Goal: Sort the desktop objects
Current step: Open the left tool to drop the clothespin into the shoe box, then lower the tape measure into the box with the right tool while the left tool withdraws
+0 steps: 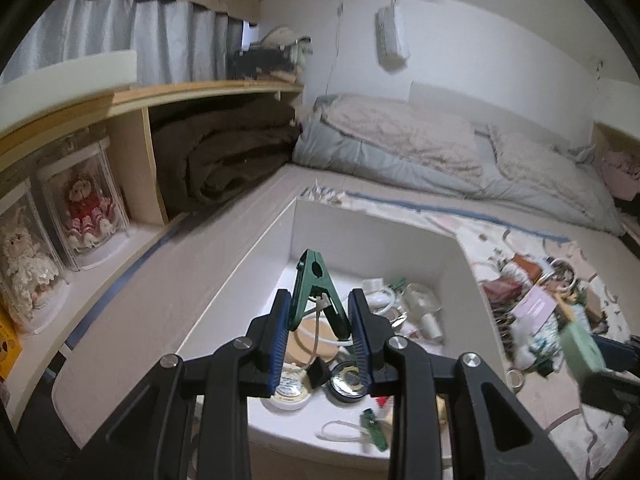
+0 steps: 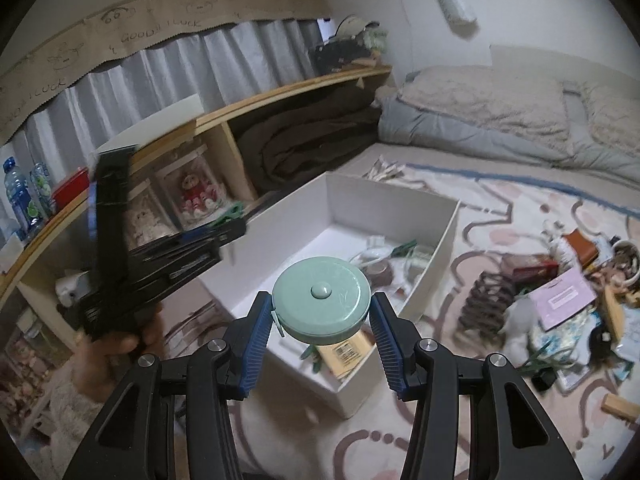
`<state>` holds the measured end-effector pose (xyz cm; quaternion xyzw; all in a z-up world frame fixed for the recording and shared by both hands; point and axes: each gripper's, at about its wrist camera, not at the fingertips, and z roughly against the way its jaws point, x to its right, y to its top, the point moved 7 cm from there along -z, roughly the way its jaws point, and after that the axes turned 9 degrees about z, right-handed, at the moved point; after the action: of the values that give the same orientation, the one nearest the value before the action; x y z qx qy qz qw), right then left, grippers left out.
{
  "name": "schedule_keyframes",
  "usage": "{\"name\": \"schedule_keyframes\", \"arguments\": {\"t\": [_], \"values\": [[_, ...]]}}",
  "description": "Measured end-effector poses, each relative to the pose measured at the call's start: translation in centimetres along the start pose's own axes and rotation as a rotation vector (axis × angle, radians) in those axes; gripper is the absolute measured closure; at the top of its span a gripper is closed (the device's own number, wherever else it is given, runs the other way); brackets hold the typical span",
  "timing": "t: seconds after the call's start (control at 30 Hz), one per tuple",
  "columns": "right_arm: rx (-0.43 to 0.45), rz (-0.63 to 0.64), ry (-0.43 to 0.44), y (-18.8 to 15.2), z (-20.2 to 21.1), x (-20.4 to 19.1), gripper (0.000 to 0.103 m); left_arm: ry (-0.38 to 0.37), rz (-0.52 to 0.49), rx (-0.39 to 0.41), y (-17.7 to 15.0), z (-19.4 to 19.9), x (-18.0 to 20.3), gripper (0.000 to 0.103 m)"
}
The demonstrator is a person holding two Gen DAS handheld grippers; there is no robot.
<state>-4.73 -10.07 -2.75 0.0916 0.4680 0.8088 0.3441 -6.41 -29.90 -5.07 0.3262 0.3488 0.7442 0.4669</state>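
The left claw, gripping a green clamp, is hovering directly above the white box. The right claw, clasping a mint tape measure, is lagging just short of the box's near wall.

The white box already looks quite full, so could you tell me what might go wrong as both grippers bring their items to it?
1. The left gripper holds the green clip only by its splayed handles; it could twist or spring loose.
2. The right gripper grips the round mint tape measure by its curved rim, so it may slip.
3. Both converge on the white box and could collide.
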Motion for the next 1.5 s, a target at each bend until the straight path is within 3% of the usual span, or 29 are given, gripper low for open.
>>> {"name": "schedule_keyframes", "arguments": {"t": [0.23, 0.73, 1.1, 1.5], "values": [[-0.024, 0.007, 0.009, -0.4, -0.7, -0.6, 0.053, 0.022, -0.038, -0.083, -0.4, -3.0, -0.5, 0.074], [-0.071, -0.007, 0.027, 0.4, -3.1, -0.5, 0.053, 0.102, -0.131, -0.166, -0.7, -6.9, -1.6, 0.074], [-0.101, -0.043, -0.005, 1.9, -5.6, 1.2, 0.053, 0.142, -0.193, -0.162, -1.5, -8.2, -2.0, 0.074], [-0.158, -0.073, -0.044, 5.0, -8.8, 2.9, 0.053, 0.132, -0.201, -0.19, -1.4, -8.2, -2.6, 0.073]]}}
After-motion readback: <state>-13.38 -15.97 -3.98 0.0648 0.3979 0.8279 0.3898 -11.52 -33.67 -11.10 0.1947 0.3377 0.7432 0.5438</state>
